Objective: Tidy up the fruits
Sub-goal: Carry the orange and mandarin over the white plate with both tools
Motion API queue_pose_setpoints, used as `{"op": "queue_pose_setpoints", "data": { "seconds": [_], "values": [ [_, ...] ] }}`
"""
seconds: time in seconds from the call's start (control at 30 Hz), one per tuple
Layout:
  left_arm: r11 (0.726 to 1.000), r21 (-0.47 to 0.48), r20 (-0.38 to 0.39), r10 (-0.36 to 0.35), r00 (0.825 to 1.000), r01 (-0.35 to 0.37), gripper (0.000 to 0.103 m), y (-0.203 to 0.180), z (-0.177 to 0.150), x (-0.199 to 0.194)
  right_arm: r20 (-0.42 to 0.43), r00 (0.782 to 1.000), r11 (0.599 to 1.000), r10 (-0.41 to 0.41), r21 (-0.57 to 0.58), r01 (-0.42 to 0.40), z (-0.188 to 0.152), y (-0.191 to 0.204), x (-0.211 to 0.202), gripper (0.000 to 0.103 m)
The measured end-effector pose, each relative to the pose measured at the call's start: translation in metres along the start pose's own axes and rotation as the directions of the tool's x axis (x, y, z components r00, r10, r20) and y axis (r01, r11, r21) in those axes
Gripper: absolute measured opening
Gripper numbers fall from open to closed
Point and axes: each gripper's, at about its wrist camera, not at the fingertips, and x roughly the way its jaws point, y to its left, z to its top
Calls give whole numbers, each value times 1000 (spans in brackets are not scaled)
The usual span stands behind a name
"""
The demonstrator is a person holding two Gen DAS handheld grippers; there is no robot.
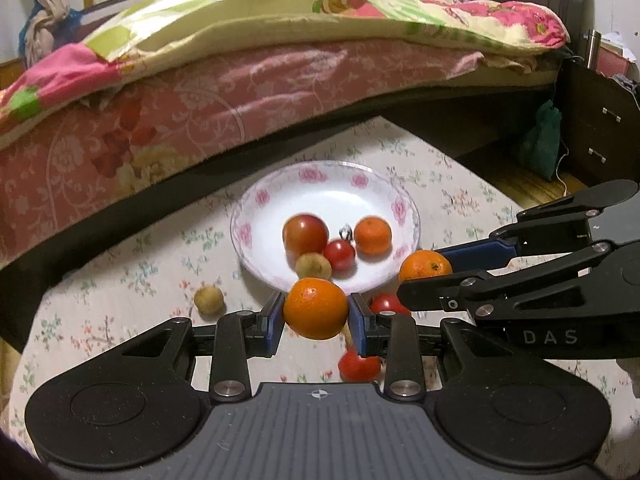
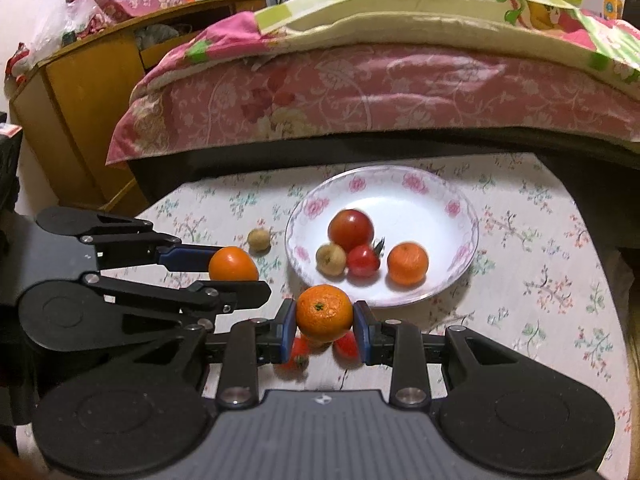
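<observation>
Both grippers are up w/ fruit, just in front of the plate [image 1: 256, 258]. Left gripper [image 1: 316, 310] pinches an orange [image 1: 316, 308] btwn its blue pads, held above the flowered tablecloth [image 1: 120, 272], near the plate's front rim. Right gripper [image 2: 325, 314] pinches a second orange [image 2: 325, 312] the same way, stem dimple facing the camera; in the left view that one shows at the plate's right edge. Plate is white w/ pink flowers and holds a big tomato [image 1: 306, 234], a small tomato [image 1: 340, 255] w/ stem, a small brownish-yellow fruit [image 1: 313, 266] and a third orange [image 1: 373, 235], all bunched near the middle. On the cloth: another brownish-yellow fruit [image 1: 209, 300] left of the plate, apart from it, and two small tomatoes [image 2: 347, 345] under the raised grippers, partly hidden. A bed [image 1: 240, 92] w/ pink covers runs behind the table.
</observation>
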Motion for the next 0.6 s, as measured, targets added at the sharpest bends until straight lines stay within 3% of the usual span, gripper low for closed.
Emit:
{"op": "queue_pose_setpoints", "data": {
  "seconds": [0.6],
  "values": [
    [999,-8,52,32,998,-32,40,15,56,54,44,998,997,-32,76,29,47,-50,35,30]
  ]
}}
